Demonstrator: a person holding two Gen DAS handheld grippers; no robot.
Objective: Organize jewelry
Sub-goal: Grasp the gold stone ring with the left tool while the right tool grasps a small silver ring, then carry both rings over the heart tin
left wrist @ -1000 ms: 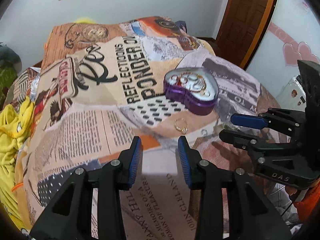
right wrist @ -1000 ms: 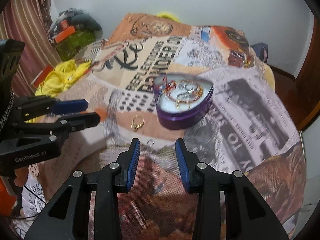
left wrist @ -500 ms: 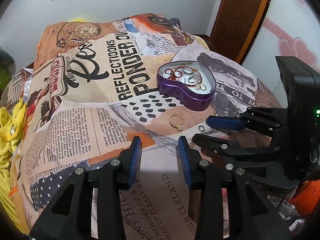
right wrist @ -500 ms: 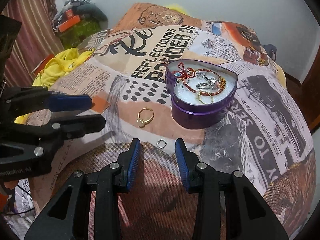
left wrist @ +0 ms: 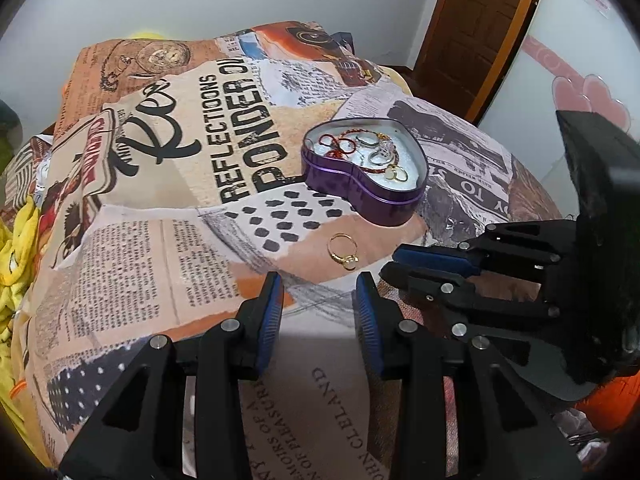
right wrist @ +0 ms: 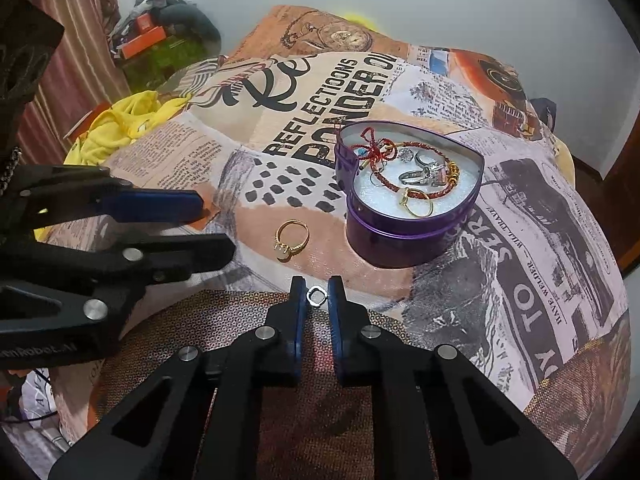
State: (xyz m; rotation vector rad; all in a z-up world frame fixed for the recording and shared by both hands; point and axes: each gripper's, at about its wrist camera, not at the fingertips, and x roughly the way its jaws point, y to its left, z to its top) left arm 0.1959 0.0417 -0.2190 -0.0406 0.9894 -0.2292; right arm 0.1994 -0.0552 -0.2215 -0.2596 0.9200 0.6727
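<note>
**A:** What can't you make out?

**B:** In the right wrist view, the small silver square-shaped ring (right wrist: 316, 295) sits between the tips of the right gripper (right wrist: 317, 300), but whether the pads actually touch it is too fine to tell. In the left wrist view that ring is hidden behind the right gripper (left wrist: 390, 263).

**A:** And the purple heart-shaped tin (right wrist: 404, 236)?

**B:** The rings and red beaded bracelet (right wrist: 416, 192) inside overlap in a tangle; I can't count them. The tin's near wall hides part of its floor in the left wrist view.

**A:** Anything cut off?

**B:** The yellow cloth (left wrist: 12, 248) runs off the left edge there.
</note>
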